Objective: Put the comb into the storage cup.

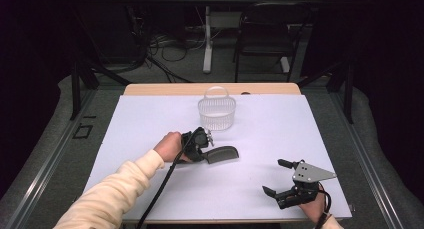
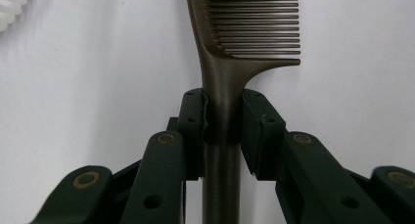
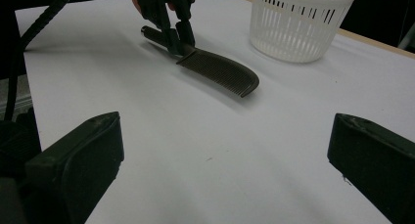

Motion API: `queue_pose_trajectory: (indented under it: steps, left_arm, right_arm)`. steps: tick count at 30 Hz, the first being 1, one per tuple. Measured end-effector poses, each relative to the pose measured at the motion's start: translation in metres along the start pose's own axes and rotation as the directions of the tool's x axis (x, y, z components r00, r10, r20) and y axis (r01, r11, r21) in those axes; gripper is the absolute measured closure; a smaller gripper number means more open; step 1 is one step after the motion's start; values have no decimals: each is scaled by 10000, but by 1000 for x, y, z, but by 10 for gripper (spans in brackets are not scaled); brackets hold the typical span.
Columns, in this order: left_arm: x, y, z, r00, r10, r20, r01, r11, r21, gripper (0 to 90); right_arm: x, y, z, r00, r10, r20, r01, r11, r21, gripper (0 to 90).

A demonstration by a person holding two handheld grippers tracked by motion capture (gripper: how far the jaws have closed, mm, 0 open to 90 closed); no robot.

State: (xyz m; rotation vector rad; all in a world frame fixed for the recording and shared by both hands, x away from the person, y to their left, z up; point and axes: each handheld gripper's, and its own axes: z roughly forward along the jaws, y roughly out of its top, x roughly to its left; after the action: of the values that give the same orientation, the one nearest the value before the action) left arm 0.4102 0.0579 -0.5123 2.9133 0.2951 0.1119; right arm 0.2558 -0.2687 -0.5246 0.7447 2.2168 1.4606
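The left gripper (image 2: 222, 131) has its jaws clamped on the handle of the dark comb (image 2: 244, 33), which lies flat on the white table (image 1: 150, 124) just in front of the white basket (image 1: 216, 114) — the right gripper (image 1: 280, 178) rests well apart, jaws wide and empty.

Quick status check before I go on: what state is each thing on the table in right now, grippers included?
Dark plastic comb: lying flat on the white table sheet, handle clamped.
Left gripper: shut on the comb's handle, low over the sheet.
Right gripper: open, nothing between its jaws, apart from the comb.
White slotted plastic basket: upright, handle raised, beyond the comb; nothing visible inside.
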Motion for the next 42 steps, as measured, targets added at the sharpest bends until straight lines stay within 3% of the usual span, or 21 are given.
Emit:
queue_pose_trajectory:
  steps: [5,10,22,31,32,42]
  left_arm:
    - [-2,-5,-9,9994,-343,38,345,9972,-657,723]
    - [-4,-10,-16,9976,-680,121,690,9882,-1367,723]
    - [-3,-24,-19,9915,-1269,296,1303,9663,-2220,723]
    - [-4,-33,-24,9847,-1719,300,1730,9391,-2968,722]
    - [-5,-35,-24,9823,-1839,369,1861,9317,-3121,723]
    - [-8,-46,-24,9731,-2274,381,2246,8973,-3801,722]
  right_arm:
    - [0,0,0,10000,4,4,-4,10000,-35,0]
    - [0,0,0,10000,-27,5,27,10000,-38,0]
    - [0,0,0,10000,3,12,-3,10000,22,0]
    - [0,0,0,10000,26,8,-26,10000,60,0]
    - [0,0,0,10000,25,10,-25,10000,61,0]
    - [0,0,0,10000,4,14,-4,10000,79,0]
